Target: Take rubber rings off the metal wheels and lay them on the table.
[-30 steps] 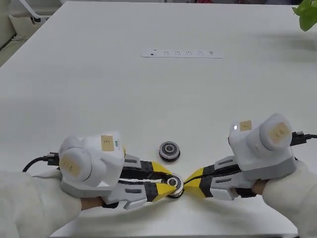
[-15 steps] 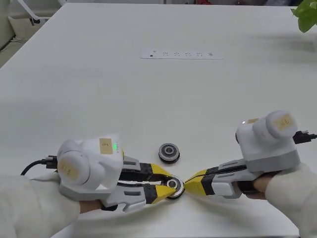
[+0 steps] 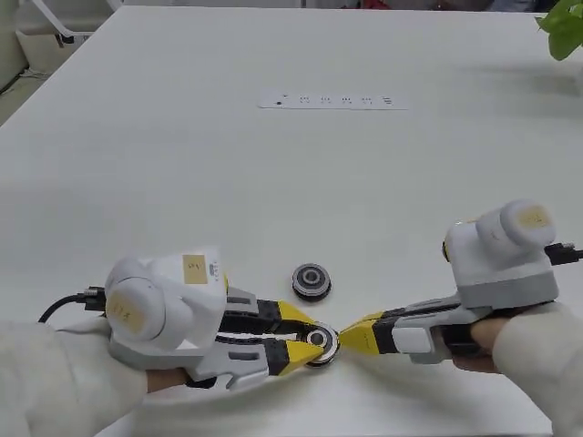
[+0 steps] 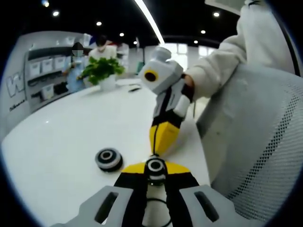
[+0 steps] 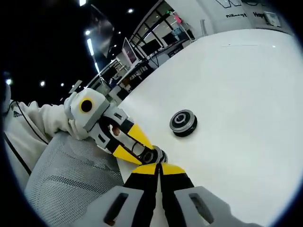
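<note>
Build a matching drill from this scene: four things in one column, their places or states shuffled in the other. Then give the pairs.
Things:
1. left gripper
2. right gripper
3. loose wheel
4. power strip

Places or states:
A. lies far back on the table
B. jaws together, tips at the held wheel
C. rests free on the table, just beyond both grippers
D. jaws clamped on the held wheel

Pairs: 1-D, 2-B, 3-C, 4-A.
</note>
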Motion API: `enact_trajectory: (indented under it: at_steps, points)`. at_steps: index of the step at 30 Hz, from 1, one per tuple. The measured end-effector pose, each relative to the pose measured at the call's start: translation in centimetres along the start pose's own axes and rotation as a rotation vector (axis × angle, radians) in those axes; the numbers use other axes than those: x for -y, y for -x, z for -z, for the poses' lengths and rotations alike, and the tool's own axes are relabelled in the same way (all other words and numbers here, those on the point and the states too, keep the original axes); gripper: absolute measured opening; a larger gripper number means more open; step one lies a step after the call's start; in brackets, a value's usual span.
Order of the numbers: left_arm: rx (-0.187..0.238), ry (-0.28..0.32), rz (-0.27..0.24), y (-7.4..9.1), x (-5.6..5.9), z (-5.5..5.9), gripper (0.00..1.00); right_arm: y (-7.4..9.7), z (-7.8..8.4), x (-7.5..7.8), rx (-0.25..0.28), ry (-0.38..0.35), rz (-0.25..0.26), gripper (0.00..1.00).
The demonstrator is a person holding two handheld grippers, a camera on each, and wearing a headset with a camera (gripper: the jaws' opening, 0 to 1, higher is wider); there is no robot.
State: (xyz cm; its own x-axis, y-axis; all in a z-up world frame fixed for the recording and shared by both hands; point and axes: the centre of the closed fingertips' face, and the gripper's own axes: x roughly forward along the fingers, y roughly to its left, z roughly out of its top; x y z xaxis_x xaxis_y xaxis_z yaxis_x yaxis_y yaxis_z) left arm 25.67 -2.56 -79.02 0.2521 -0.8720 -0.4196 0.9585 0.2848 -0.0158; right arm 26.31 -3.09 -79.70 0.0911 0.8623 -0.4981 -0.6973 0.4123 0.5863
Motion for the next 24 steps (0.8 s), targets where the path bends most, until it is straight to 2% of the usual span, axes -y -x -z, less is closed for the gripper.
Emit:
enact_trajectory:
  at_steps: [10, 24]
  points:
    - [-0.001, -0.006, -0.003, 0.0, -0.06, 0.04, 0.14, -0.01, -0.09, -0.18, 0.006, -0.02, -0.006, 0.0]
    - [-0.002, -0.009, -0.004, -0.03, -0.07, 0.03, 0.14, -0.05, -0.31, -0.51, 0.007, 0.01, -0.013, 0.0]
